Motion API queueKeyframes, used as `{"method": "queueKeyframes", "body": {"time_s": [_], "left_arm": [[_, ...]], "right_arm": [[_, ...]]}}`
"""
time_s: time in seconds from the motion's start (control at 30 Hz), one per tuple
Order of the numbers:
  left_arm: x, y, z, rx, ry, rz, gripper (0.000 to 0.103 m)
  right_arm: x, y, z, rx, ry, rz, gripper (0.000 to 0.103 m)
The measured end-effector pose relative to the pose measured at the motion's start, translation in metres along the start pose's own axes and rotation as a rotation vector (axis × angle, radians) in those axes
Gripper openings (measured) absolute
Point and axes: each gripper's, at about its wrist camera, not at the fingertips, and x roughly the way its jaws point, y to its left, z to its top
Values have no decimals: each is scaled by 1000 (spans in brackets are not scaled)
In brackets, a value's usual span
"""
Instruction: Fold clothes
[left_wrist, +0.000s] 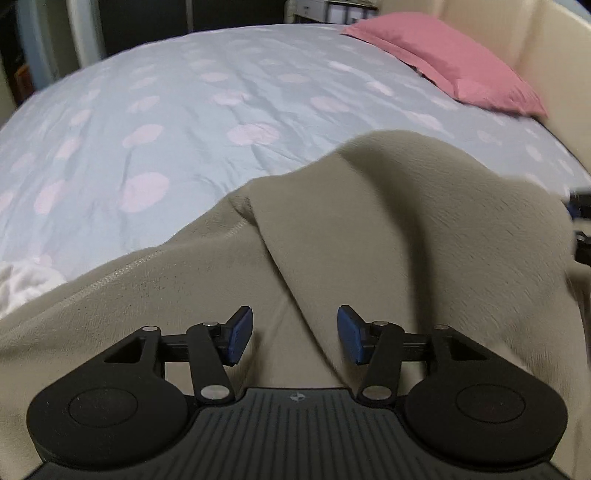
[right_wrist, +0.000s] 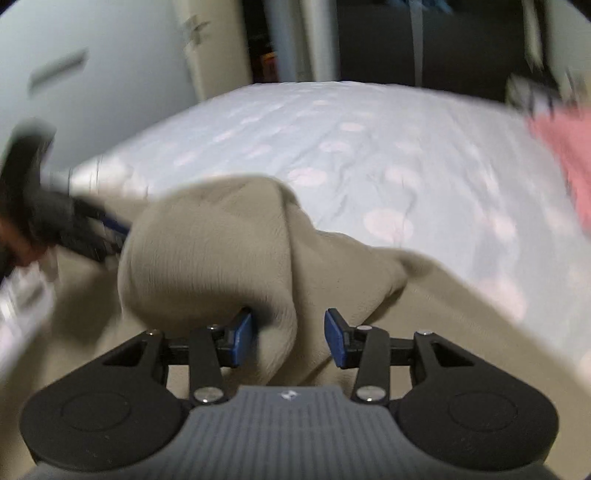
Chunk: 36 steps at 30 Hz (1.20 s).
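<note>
- Here, your left gripper (left_wrist: 295, 334) hangs just above a beige garment (left_wrist: 369, 229), a soft, fleecy fabric with a short nap and a stitched hem running along its left edge.
- The garment lies rumpled on the near side of the bed, one thick fold rising into a rounded hump and casting a dark shadow down its middle.
- Your left gripper's blue pads (left_wrist: 242, 336) stand moderately apart, with cloth below the gap but no pad pressing on it.
- Your right gripper (right_wrist: 289, 338) also points down at the garment; its jaws stand moderately apart, a ridge of the cloth sits in the gap, and the left pad lies against the hump, though nothing looks pinched.
- The right wrist view is blurred; the other gripper shows as a dark smear at its left edge, beside the hump.
- The bed sheet (left_wrist: 184, 110) is smooth pale blue cotton, lightly creased, dotted with pale pink rounds.
- A pink pillow (left_wrist: 443, 62) lies flat at the far right corner, against a cream padded headboard (left_wrist: 546, 55).
- A white crumpled cloth (left_wrist: 22, 280) peeks in at the left edge, touching the garment.
</note>
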Motion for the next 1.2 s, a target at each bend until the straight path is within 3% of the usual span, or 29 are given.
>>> {"method": "queueKeyframes", "body": {"time_s": [0.1,0.17,0.23,0.33,0.43,0.5,0.6,0.63,0.67,0.73,0.83,0.93,1.07,1.13,1.2], "left_arm": [[4,7,-1,-65,-9,-84,49],[6,4,-4,-39,-2,-78,49],[9,6,-8,-28,5,-72,46],[8,7,-9,-37,10,-97,21],[-5,4,-8,-8,-25,-97,20],[-24,-5,-10,101,-81,-52,23],[-46,-17,-16,269,-134,-38,39],[-49,-24,-21,347,-142,-33,50],[-53,-31,-26,424,-150,-28,53],[-52,-44,-35,546,-138,-12,55],[-42,-60,-48,681,-92,17,55],[-25,-53,-49,605,-58,37,55],[-17,-16,-29,255,-59,-59,54],[-11,-6,-23,176,-47,-62,48],[-3,0,-18,122,-24,-77,41]], "right_arm": [[-6,-22,0,146,-51,158,49],[-13,-26,2,112,-63,232,57],[-21,-30,3,76,-94,217,57],[-21,-37,2,59,-72,197,57],[-22,-26,-4,-46,-39,202,57],[-24,-17,-11,-132,-26,205,57],[-28,-10,-20,-234,-8,185,57],[-27,-9,-22,-266,-3,168,57],[-24,-6,-25,-310,9,128,57],[-15,1,-31,-424,49,31,57],[3,6,-37,-492,107,-57,57],[19,-8,-29,-290,130,-76,57],[33,-27,-23,-28,130,-44,57],[43,-31,-22,25,134,-39,57],[52,-35,-21,76,155,-3,50]]}}
